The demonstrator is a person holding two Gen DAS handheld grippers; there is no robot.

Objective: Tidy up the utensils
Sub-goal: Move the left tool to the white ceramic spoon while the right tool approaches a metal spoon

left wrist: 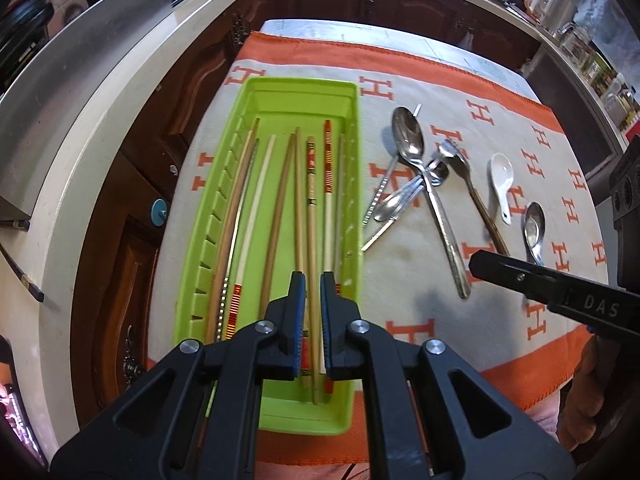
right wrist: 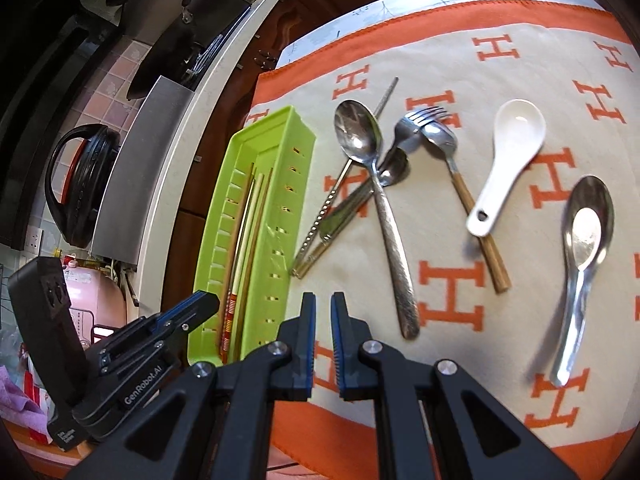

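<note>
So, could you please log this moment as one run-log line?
left gripper: over green tray, empty | right gripper: over cloth, empty | chopsticks: in tray | spoons, fork: on cloth

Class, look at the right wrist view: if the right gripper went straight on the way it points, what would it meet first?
Probably the bare cloth just ahead of the right gripper; further along lie the crossed metal chopsticks and the long metal spoon. Depth is unclear.

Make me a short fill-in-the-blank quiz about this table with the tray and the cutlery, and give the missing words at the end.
1. The chopsticks lie inside the ____ tray.
2. The white spoon lies on the ____, not in the tray.
3. The fork has a ____ handle.
4. The letter printed on the cloth is ____.

Missing words: green; cloth; wooden; H
</note>
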